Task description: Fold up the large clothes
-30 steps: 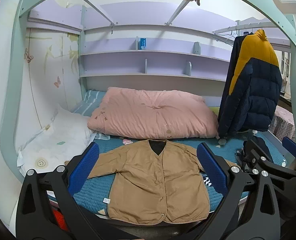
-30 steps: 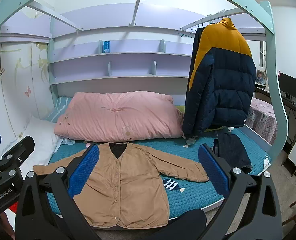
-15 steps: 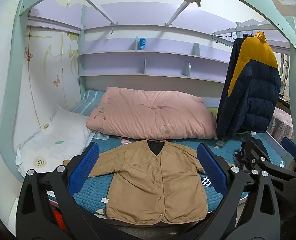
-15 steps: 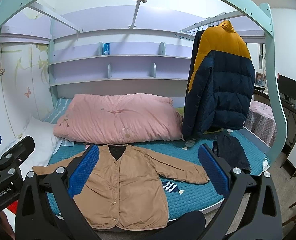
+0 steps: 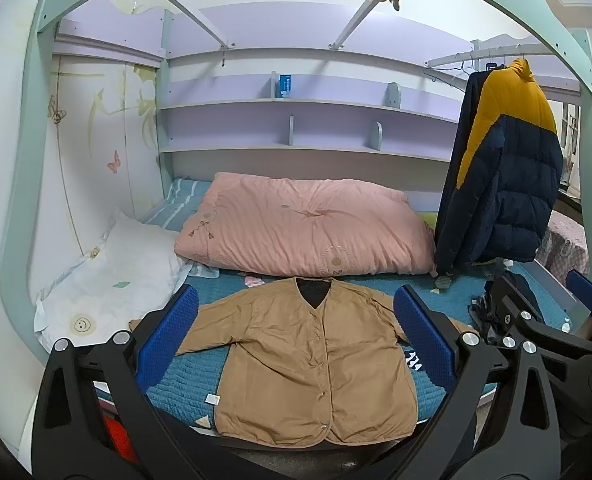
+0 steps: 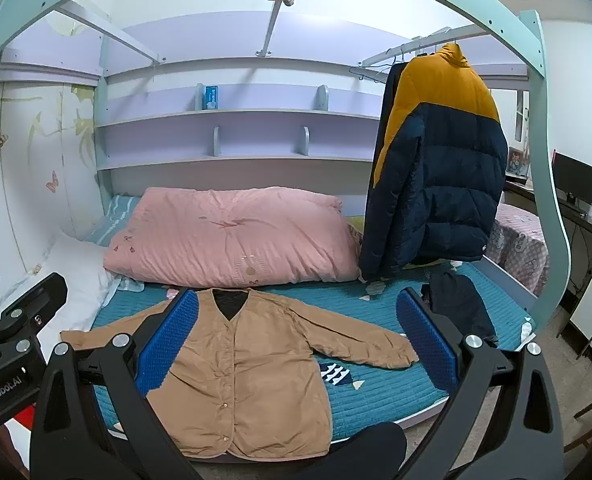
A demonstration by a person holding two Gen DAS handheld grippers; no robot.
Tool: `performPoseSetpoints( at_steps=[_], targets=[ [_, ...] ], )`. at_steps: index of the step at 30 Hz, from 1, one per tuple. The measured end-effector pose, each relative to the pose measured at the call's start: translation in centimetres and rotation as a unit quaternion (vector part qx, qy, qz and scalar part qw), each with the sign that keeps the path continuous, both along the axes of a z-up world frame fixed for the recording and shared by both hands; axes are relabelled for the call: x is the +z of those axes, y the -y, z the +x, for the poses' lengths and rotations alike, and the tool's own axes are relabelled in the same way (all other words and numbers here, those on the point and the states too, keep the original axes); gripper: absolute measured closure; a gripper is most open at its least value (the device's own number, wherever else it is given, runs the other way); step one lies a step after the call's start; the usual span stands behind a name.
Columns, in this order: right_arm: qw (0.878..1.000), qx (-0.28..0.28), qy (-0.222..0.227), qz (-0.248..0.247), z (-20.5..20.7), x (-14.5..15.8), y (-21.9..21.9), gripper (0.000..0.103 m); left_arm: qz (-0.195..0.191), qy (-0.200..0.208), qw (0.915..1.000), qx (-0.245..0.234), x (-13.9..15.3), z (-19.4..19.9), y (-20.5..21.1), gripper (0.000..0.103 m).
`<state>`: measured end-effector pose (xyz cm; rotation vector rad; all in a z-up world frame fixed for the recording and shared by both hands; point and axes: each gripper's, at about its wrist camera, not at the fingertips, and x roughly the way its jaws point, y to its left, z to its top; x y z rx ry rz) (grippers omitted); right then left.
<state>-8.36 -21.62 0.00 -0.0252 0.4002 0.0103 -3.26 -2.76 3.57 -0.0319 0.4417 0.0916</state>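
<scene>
A tan button-front jacket (image 5: 304,356) (image 6: 239,368) lies flat, front up, on the teal bed cover (image 5: 175,384) (image 6: 384,392), sleeves spread to both sides and hem at the bed's near edge. My left gripper (image 5: 296,344) stands open before the bed, well short of the jacket, with nothing between its blue pads (image 5: 167,340). Beside it, my right gripper (image 6: 296,344) is open and empty too, also short of the bed. The right gripper's body (image 5: 548,340) shows at the right of the left wrist view.
A pink duvet (image 6: 231,236) lies behind the jacket, with a white pillow (image 5: 107,280) at left. A navy and yellow puffer coat (image 6: 436,176) hangs over the bed's right end. Dark folded clothing (image 6: 460,308) lies below it. The mint bunk frame (image 6: 544,184) arches overhead.
Both grippers have drawn back and risen slightly, so the bed sits a little lower and farther in both views. The jacket has not moved.
</scene>
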Motion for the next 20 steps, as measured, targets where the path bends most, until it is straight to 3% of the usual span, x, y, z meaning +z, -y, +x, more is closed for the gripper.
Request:
performPoseSetpoints(
  at_steps=[20],
  targets=[
    [1.000,0.000,-0.011,-0.001,0.88,-0.21,0.72,0.007,0.009,-0.014,0.9999,-0.005,-0.94,0.15,-0.01,0.005]
  ],
)
